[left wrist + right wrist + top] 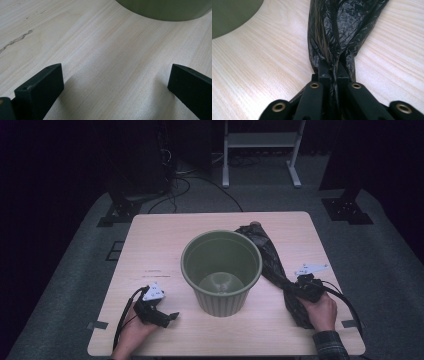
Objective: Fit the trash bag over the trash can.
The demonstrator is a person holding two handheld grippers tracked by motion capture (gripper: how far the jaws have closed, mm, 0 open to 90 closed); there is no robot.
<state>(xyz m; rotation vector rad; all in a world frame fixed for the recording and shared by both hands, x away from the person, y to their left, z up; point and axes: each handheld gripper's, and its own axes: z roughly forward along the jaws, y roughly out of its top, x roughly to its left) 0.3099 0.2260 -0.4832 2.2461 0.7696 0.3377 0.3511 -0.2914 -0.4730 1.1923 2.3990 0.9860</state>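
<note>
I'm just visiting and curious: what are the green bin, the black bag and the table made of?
The bin looks like moulded plastic: matt olive green, with ribbed sides. The bag, pinched by the right gripper, seems to be thin plastic film: glossy black and full of fine crinkles. The table shows pale wood grain with a smooth finish; whether it is solid wood or a laminate I cannot tell.

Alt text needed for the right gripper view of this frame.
The right gripper has its two black jaws shut on a bunched black plastic bag that stretches away over a pale wooden table. A green bin curves into the top left corner.
</note>
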